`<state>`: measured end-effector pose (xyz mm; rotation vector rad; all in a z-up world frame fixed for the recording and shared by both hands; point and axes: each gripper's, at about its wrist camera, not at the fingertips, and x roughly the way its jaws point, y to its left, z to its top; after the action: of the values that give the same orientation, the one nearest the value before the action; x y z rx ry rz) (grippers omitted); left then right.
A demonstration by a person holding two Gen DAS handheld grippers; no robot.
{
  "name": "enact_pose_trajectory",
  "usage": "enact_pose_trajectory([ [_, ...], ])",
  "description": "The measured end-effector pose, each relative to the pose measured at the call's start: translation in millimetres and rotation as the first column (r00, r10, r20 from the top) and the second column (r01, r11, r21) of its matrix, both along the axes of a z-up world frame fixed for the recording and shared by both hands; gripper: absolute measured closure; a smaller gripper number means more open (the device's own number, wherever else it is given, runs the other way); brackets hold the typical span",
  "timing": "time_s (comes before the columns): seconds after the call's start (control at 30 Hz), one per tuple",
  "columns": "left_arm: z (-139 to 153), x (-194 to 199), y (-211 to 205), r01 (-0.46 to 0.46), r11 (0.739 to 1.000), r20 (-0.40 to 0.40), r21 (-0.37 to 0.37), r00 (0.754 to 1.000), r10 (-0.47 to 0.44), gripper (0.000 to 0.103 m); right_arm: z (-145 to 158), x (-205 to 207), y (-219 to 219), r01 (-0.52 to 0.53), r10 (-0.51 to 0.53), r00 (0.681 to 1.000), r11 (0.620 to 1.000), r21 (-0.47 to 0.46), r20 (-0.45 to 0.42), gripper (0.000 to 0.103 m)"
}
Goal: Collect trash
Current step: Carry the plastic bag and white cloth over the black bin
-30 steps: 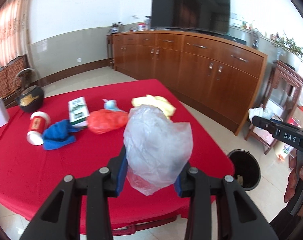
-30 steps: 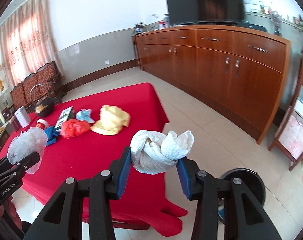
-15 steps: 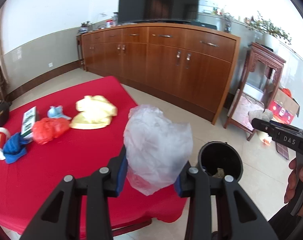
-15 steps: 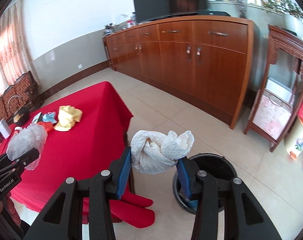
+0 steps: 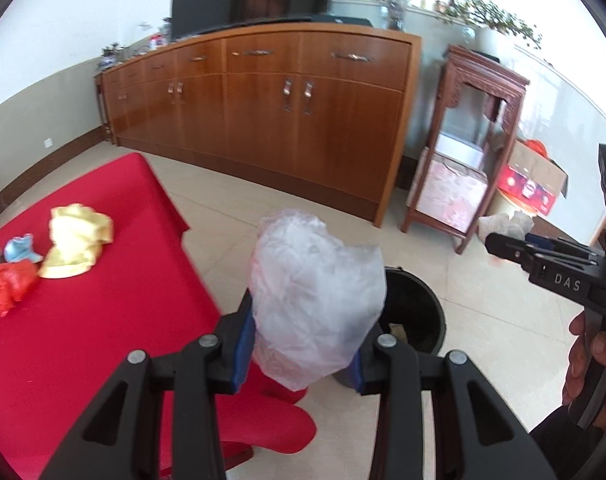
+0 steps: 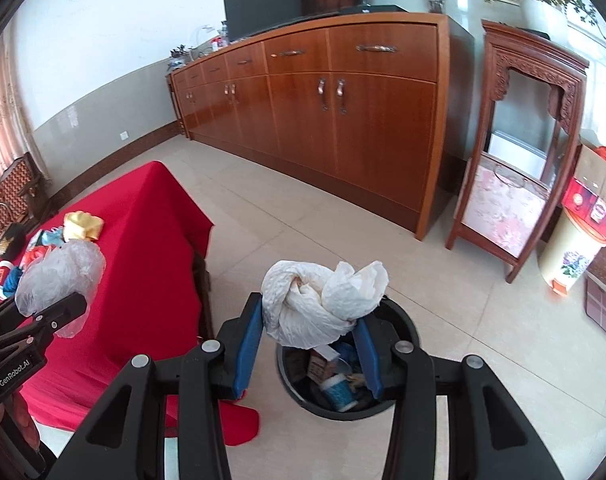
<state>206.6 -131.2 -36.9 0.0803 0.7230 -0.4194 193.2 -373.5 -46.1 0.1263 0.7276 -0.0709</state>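
Left wrist view: Your left gripper point(image 5: 301, 354) is squeezed tight on a clear plastic bag point(image 5: 317, 300), puffy and crumpled. The black bin point(image 5: 417, 312) sits on the floor just behind the bag, close to the corner of the red table point(image 5: 103, 320). The bag is not over the hole yet; it is more over the table's hanging cloth. Move your hand to the right and forward until the bag hangs right above the bin's mouth. Then open up. A light bag can float sideways, so go low before you let go. More trash waits on the table: a yellow wad point(image 5: 77, 246) and a red bag point(image 5: 7, 286).

Right wrist view: Your right gripper point(image 6: 309, 342) is pinched shut on a white bag ball point(image 6: 323, 304). This one is in a good spot. The bin point(image 6: 399, 320) is right under it, and you can see a cup and wrappers inside. Drop this one first. Open the fingers wide so the ball does not stick to a blue pad point(image 6: 249, 346). Keep your two hands apart so they do not bump, because the left gripper point(image 6: 59, 314) with its bag is near, off to the side above the table.
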Motion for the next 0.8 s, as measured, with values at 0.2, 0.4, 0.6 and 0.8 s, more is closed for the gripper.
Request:
enact_pose_trajectory([
  [0.2, -18, 7, -29, 0.047, 0.999, -0.042, 0.011, 0.998, -0.047, 0.063, -22, 1, -25, -0.005, 0.003, 0.998, 1.0, -0.03, -0.06, 0.057],
  [0.4, -52, 20, -69, 0.129, 0.991, -0.109, 0.021, 0.986, -0.126, 0.063, -56, 13, -43, -0.065, 0.056, 0.989, 0.996, -0.062, -0.137, 0.057],
  [0.6, -82, 41, -100, 0.173, 0.984, -0.168, 0.031, 0.972, -0.166, 0.063, -94, 33, -61, -0.128, 0.112, 0.97, 0.99, -0.065, -0.216, 0.057],
  [0.8, -120, 61, -125, 0.203, 0.979, -0.255, 0.036, 0.949, -0.187, 0.063, -144, 62, -82, -0.166, 0.147, 0.945, 0.985, -0.041, -0.294, 0.057],
])
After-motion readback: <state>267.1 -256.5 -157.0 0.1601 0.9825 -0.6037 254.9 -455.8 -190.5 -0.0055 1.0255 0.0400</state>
